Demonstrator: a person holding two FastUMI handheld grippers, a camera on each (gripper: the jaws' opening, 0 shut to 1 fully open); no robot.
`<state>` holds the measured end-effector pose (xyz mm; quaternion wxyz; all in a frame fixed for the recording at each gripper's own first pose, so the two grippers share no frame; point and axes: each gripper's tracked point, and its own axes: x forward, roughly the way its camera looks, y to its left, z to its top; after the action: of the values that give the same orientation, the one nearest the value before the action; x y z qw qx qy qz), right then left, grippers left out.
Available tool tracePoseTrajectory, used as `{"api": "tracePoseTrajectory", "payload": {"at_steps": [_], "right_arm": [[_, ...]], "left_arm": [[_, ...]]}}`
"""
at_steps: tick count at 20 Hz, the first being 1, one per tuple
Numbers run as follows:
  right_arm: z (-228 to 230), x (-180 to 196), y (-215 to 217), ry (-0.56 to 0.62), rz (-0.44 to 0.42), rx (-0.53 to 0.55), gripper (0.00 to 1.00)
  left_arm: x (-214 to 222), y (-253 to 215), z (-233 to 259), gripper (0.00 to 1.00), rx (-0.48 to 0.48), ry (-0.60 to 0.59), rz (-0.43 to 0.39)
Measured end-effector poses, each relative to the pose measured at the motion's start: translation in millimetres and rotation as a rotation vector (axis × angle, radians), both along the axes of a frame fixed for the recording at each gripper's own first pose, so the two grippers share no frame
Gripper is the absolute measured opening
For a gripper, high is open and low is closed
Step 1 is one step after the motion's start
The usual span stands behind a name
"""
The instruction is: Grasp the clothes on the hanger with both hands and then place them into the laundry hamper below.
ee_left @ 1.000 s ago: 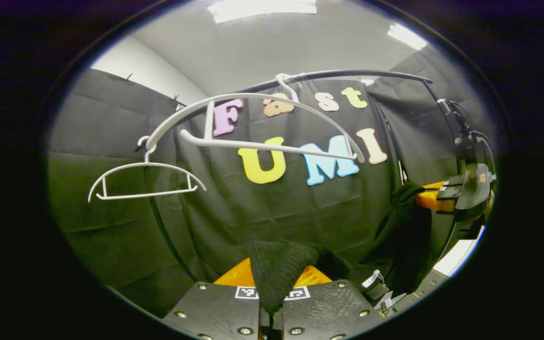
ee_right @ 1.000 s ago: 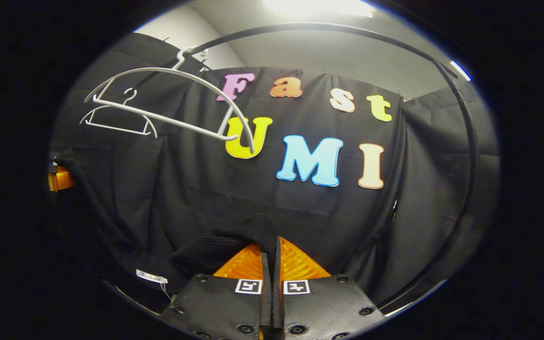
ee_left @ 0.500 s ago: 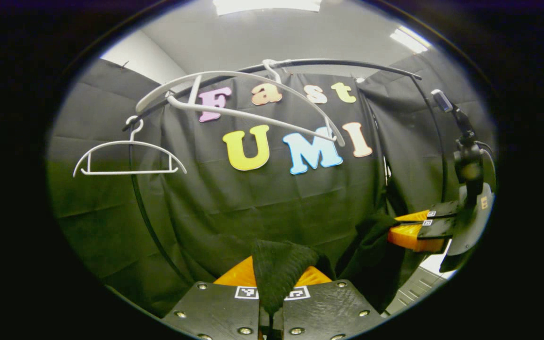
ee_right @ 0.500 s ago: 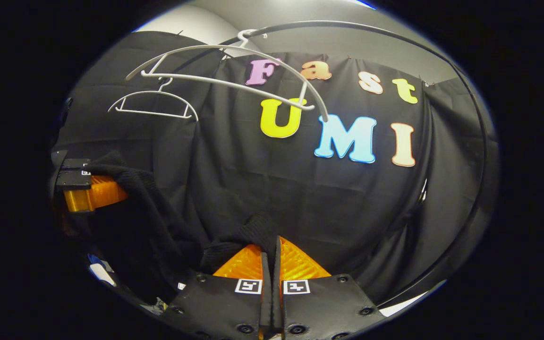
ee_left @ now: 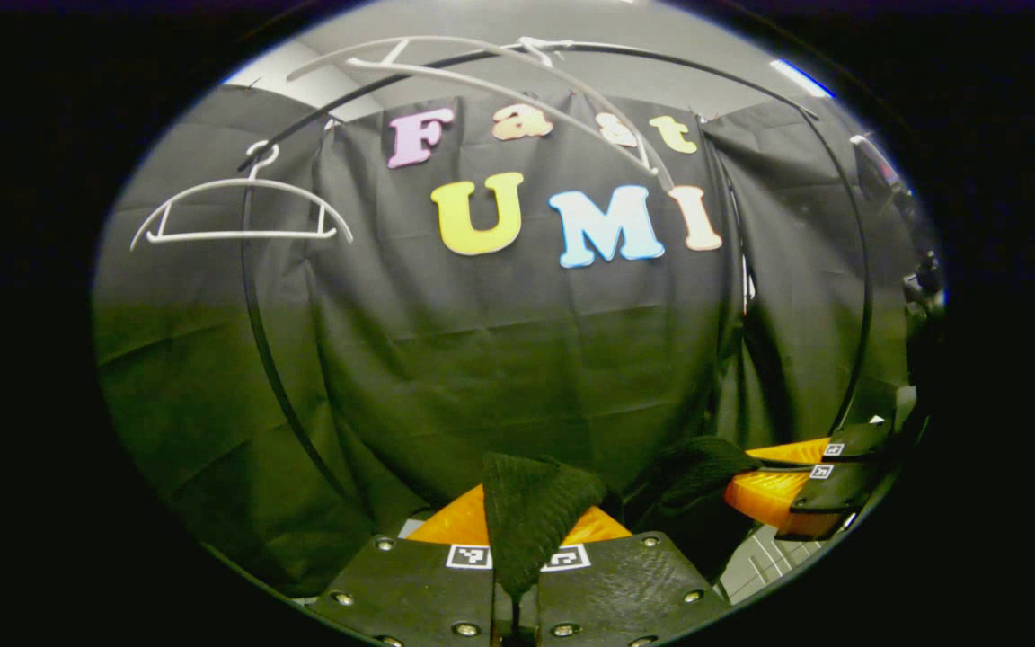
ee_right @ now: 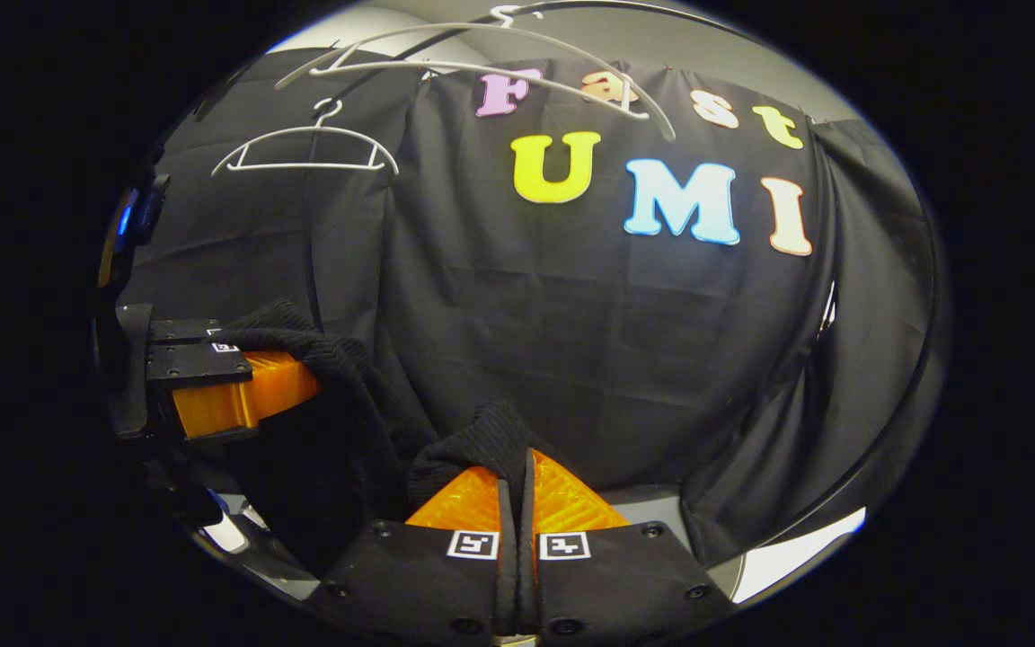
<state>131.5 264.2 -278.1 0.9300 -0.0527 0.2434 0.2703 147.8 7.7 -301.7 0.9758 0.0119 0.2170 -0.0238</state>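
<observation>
In the left gripper view the left tool is clenched on a fold of the black knit garment, which stands up between its two fingers. To the right in that view, the right tool shows at the edge, its fingers closed on another part of the same garment, and the cloth sags between the two tools. In the right gripper view the right tool has its fingers pressed together with a bunch of the garment caught at their tips; the left tool is at the left, with the knit draped over its top and hanging down below it. High up at the far side, a black rail curves across the booth with two bare white hangers on it: a large hanger tilted near the middle and a small hanger level at the left. In the right gripper view the large hanger and small hanger show top left.
</observation>
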Motion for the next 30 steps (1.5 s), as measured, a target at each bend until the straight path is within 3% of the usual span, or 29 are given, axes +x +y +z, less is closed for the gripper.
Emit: {"api": "tracePoseTrajectory", "payload": {"at_steps": [7,15,19,24,25,26,29,30], "right_arm": [[-65,-25,-10,0.177,-0.076,-0.032,0.03],[-116,-55,-23,0.341,-0.105,-0.097,0.02],[-131,-64,-28,0.406,-0.118,-0.127,0.05],[-142,-78,-31,0.471,-0.106,-0.150,0.19],[-138,-79,-31,0.465,-0.108,-0.136,0.25],[-134,-78,-31,0.457,-0.107,-0.124,0.30],[-127,-78,-31,0.429,-0.104,-0.134,1.00],[-126,-77,-33,0.421,-0.109,-0.140,0.97]], "left_arm": [[-16,11,-96,0.05,-0.041,0.187,0.028],[-47,19,-157,0.05,-0.002,0.376,0.024],[-59,21,-176,0.06,0.013,0.445,0.017],[-81,20,-186,0.07,-0.015,0.526,0.025],[-85,21,-189,0.16,-0.024,0.536,0.025],[-93,22,-192,0.33,-0.037,0.548,0.020],[-88,36,-183,0.83,-0.005,0.507,0.038],[-95,38,-178,1.00,0.000,0.498,0.040]]}}
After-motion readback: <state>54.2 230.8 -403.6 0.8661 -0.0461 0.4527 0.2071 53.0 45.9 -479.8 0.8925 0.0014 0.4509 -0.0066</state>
